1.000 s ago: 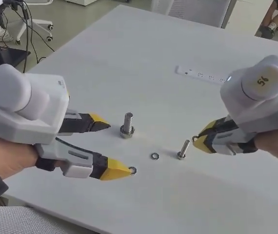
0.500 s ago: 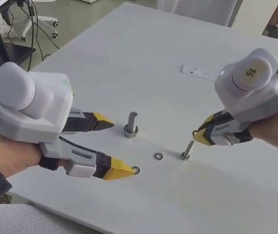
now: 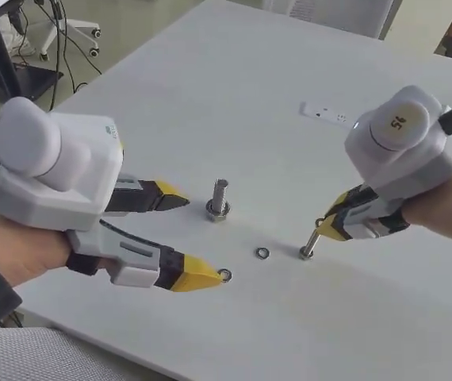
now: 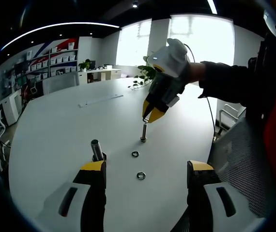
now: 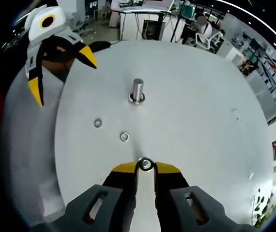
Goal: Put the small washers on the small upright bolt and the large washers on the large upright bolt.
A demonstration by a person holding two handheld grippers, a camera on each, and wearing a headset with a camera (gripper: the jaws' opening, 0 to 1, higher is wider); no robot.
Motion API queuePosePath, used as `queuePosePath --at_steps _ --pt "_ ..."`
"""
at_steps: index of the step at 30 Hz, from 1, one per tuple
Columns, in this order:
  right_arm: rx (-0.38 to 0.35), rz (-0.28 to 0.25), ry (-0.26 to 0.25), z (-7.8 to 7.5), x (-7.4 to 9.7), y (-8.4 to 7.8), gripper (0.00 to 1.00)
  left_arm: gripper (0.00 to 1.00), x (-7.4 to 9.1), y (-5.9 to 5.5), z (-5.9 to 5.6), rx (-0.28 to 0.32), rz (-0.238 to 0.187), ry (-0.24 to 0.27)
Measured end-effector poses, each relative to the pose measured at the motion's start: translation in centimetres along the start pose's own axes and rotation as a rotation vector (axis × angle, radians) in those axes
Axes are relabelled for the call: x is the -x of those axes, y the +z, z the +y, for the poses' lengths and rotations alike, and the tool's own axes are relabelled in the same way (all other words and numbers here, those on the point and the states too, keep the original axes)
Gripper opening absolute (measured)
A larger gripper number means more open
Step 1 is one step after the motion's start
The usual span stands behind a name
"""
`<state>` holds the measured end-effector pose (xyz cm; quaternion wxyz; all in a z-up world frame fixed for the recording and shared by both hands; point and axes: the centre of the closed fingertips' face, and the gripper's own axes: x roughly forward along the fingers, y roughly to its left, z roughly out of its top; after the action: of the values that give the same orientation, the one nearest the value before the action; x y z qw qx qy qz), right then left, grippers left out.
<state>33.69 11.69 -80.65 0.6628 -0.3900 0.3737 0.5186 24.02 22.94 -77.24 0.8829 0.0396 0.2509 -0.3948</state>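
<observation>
Since a moment ago the right claw (image 3: 321, 225) has come closer to the small bolt (image 3: 310, 244), and now it sits just over the bolt's top. Its yellow tips are pinching the held washer (image 5: 146, 164) flat between them. The small bolt stands on the worktop (image 3: 210, 95) with its long way pointing up. So I think the hole in the washer has to sit right above the tip and then go straight down. In the left gripper view the washer looks just above the tip, almost touching. I cannot tell if it is on yet.

The left claw (image 3: 198, 238) is spread wide and holds nothing. The large bolt (image 3: 219, 198) stands just past its far tip. The near washer (image 3: 224, 275) lies on the worktop right at its other tip. The middle washer (image 3: 262, 253) lies between that one and the small bolt. The left claw is nearer to both loose washers. I cannot tell if they are small or large.
</observation>
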Motion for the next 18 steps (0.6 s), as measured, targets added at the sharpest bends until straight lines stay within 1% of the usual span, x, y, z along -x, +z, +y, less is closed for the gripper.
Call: queuePosePath --at_steps 4,18 --pt "0.002 0.013 0.012 0.10 -0.32 -0.18 0.14 0.67 0.00 -0.03 0.05 0.001 0.001 0.001" --pt "0.007 0.033 0.034 0.19 -1.13 -0.54 0.14 0.67 0.00 -0.09 0.19 0.006 0.002 0.006"
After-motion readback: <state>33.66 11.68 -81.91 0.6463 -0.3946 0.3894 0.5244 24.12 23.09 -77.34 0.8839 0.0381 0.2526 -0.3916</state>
